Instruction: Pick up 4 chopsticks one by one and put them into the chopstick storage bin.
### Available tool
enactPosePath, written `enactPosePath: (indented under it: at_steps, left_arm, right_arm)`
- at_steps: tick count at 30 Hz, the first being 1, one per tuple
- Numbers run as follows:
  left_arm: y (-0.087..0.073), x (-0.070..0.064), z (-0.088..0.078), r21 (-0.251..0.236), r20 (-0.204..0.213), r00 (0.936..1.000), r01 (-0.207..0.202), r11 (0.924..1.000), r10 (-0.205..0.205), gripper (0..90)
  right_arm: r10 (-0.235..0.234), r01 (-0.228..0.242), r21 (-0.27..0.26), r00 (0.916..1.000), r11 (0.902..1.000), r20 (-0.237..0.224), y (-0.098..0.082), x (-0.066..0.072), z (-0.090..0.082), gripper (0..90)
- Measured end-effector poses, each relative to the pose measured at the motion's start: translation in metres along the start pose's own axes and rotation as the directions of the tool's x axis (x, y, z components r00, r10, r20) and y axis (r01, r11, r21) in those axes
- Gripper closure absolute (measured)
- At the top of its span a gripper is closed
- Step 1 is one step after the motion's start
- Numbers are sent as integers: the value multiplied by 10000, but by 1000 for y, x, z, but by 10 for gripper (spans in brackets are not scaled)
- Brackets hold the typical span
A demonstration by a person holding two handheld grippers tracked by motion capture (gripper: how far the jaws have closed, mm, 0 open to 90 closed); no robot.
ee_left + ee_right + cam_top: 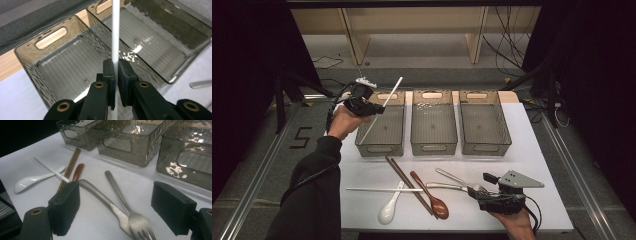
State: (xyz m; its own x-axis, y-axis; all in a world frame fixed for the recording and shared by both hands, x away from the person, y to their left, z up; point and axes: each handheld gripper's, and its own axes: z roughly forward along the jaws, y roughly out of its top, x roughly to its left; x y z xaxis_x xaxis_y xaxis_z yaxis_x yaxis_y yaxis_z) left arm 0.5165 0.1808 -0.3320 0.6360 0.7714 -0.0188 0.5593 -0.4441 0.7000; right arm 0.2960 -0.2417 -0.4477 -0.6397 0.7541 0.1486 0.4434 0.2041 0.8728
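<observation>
White and thin, a chopstick (115, 32) is pinched between the pressed-together jaws of the left gripper (371, 107), which hangs over the near left edge of the left bin (380, 125); the stick slants up and away across that bin's rim (its lower end dips toward the bin's inside). Two more smoky see-through bins stand beside it, the middle bin (434, 122) and the right bin (484, 122), all three in a row on the white worktop (542, 165). Nearer the person lie a second white chopstick (382, 189), a white spoon (390, 208) crossing it, a pair of brown chopsticks (409, 185), a brown spoon (432, 200) and two metal forks (117, 202) side by side. Over the fork heads the right gripper (477, 192) rests low with its jaws spread wide, holding nothing, the forks lying between its pads without being touched
</observation>
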Motion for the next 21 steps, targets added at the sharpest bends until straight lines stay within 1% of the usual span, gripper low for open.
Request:
enactPosePath:
  at_steps: [1, 5, 9, 11, 12, 14, 17, 21]
  left_arm:
    - [0, 1, 2, -68, -44, 9999, 95, 9999, -95, 846]
    - [1, 8, 6, -112, -188, 9996, 220, 9997, -222, 846]
    - [-2, 13, 13, -243, -342, 9979, 548, 9982, -556, 846]
    - [-2, 14, 14, -301, -480, 9966, 654, 9974, -668, 845]
    - [-2, 15, 15, -340, -474, 9964, 687, 9971, -703, 845]
    - [-2, 16, 16, -306, -486, 9963, 693, 9971, -707, 845]
    - [-3, 18, 20, -264, -609, 9950, 775, 9966, -790, 845]
    - [-10, 22, 26, -242, -650, 9921, 1057, 9941, -1071, 845]
  right_arm:
    - [3, -3, -9, 10000, 10000, 1, 0, 0, 0, 239]
    - [8, -8, -19, 10000, 10000, -5, 0, 0, 0, 239]
    - [14, -14, -20, 10000, 10000, -9, 0, 0, 0, 239]
    - [15, -15, -13, 10000, 10000, -21, 0, 0, 0, 239]
    - [20, -20, -5, 10000, 10000, -19, 0, 0, 0, 239]
    - [20, -20, -6, 10000, 10000, -25, 0, 0, 0, 239]
    - [43, -43, 7, 10000, 10000, -31, 0, 0, 0, 239]
    - [53, -53, -8, 10000, 10000, -27, 0, 0, 0, 239]
